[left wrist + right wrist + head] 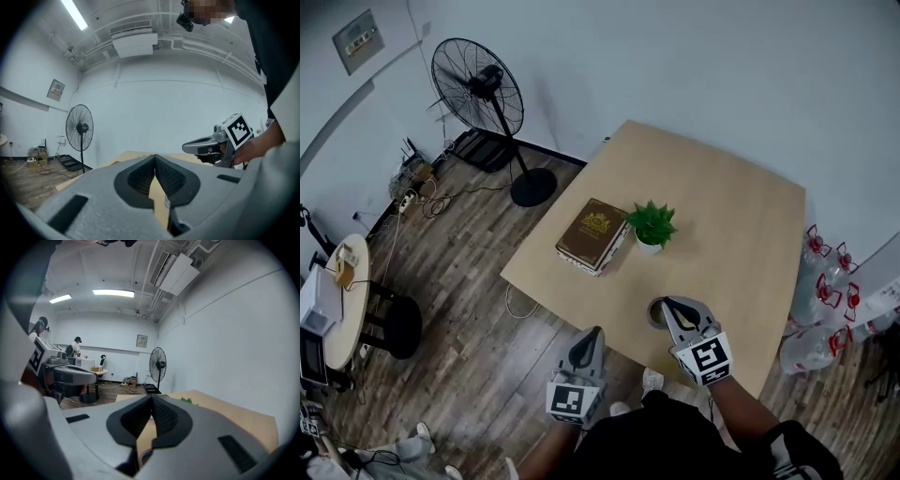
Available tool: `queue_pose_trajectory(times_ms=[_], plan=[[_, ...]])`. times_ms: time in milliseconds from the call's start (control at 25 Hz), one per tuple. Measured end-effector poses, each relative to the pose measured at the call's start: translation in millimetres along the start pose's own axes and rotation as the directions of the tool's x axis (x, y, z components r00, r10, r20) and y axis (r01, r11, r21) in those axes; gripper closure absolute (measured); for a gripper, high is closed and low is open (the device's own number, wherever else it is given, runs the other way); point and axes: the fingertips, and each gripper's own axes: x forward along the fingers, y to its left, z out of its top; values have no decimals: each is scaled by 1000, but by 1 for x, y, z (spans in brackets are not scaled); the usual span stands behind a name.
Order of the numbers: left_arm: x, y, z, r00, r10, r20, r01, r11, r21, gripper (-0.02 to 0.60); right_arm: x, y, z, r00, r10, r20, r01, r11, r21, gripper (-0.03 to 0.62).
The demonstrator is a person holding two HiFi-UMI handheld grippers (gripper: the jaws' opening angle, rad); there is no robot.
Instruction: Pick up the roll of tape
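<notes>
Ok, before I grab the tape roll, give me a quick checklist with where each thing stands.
1. Grey roll of tape lies on the light wooden table: ok.
2. Right gripper over the roll: ok.
3. Right jaws apart for grabbing: not ok, together.
4. Left gripper out of the way, past the table edge: ok.
5. Brown book and green potted plant apart from the roll: ok.

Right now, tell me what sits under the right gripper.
The roll of tape lies on the table beneath the right gripper, only part of its rim showing. The gripper covers the rest, so contact cannot be judged.
</notes>
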Motion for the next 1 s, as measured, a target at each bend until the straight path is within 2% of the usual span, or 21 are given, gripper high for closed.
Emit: queue_pose_trajectory(times_ms=[280, 480, 760, 1000], plan=[[26, 6, -5, 1000, 10, -10, -11, 1000, -22, 581, 19, -25, -31, 997, -3, -83, 6, 999, 37, 597], [38, 4, -7, 1000, 11, -13, -12, 1000, -24, 581, 31, -38, -68, 983, 1, -184, 12, 998, 69, 514], [44, 8, -12, 999, 26, -23, -27, 999, -45, 581, 47, -47, -115, 951, 3, -308, 18, 998, 65, 408], [50, 9, -16, 999, 35, -36, -37, 998, -48, 581, 52, -57, -164, 913, 15, -408, 25, 995, 93, 402]])
